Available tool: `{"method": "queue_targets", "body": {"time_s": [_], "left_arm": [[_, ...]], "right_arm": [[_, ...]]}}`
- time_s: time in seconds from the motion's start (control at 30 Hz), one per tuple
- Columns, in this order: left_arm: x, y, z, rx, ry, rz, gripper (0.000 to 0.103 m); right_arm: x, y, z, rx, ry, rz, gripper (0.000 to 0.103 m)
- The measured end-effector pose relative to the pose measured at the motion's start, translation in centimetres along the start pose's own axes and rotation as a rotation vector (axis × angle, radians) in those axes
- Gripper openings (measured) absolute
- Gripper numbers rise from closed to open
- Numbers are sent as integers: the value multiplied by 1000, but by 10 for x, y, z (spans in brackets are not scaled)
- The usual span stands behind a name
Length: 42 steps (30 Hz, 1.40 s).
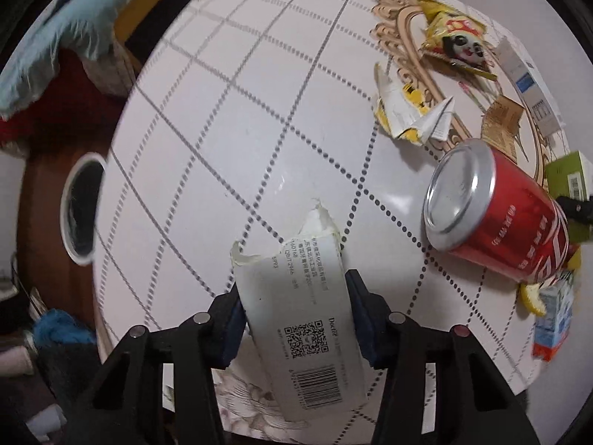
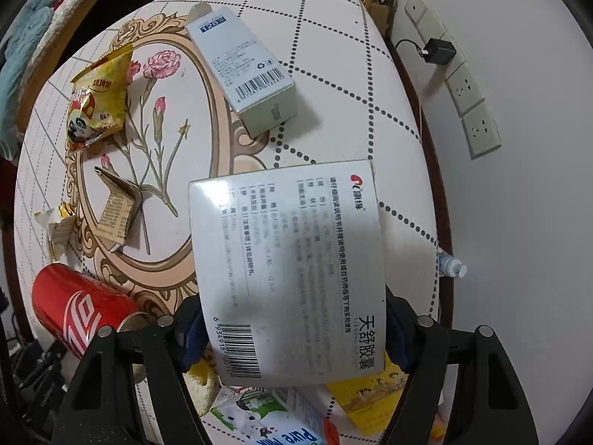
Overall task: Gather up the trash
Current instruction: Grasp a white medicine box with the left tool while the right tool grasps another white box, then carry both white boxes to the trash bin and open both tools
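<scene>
My left gripper [image 1: 294, 319] is shut on a torn white carton [image 1: 296, 296] with a QR code and barcode, held above the round table [image 1: 222, 111]. My right gripper [image 2: 292, 330] is shut on a flat white medicine box [image 2: 289, 259] with Chinese print and a barcode. A red cola can [image 1: 493, 215] lies on its side, also in the right wrist view [image 2: 74, 307]. A yellow snack wrapper [image 2: 98, 100], a tall white box [image 2: 244, 66], a brown torn carton [image 2: 118, 215] and torn paper scraps [image 1: 407, 115] lie on the table.
A milk carton [image 2: 274, 419] and yellow packaging [image 2: 370, 404] lie below the right gripper. A white-rimmed dark bin opening [image 1: 82, 207] sits off the table's left side. Wall sockets with a plugged charger [image 2: 439, 50] are at the right. Blue fabric [image 1: 55, 26] is upper left.
</scene>
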<state>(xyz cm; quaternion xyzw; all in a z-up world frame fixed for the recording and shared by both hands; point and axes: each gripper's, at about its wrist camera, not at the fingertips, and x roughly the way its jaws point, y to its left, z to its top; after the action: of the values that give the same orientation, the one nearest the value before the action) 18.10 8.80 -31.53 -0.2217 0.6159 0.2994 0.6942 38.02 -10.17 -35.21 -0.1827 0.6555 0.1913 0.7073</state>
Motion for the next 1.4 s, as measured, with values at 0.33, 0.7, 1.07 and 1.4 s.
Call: {"method": "queue_targets", "body": {"time_s": [0.33, 0.7, 1.07, 1.4], "left_arm": [[-63, 16, -4, 36, -224, 19, 46], [-133, 99, 4, 9, -423, -26, 46], [-139, 268, 3, -137, -468, 25, 46], [-14, 444, 10, -332, -249, 56, 47]], "right_arm": [[-68, 20, -25, -5, -188, 1, 73], [-155, 102, -67, -60, -368, 162, 72], [-175, 318, -94, -271, -361, 345, 72], [-50, 556, -96, -491, -109, 421, 72]]}}
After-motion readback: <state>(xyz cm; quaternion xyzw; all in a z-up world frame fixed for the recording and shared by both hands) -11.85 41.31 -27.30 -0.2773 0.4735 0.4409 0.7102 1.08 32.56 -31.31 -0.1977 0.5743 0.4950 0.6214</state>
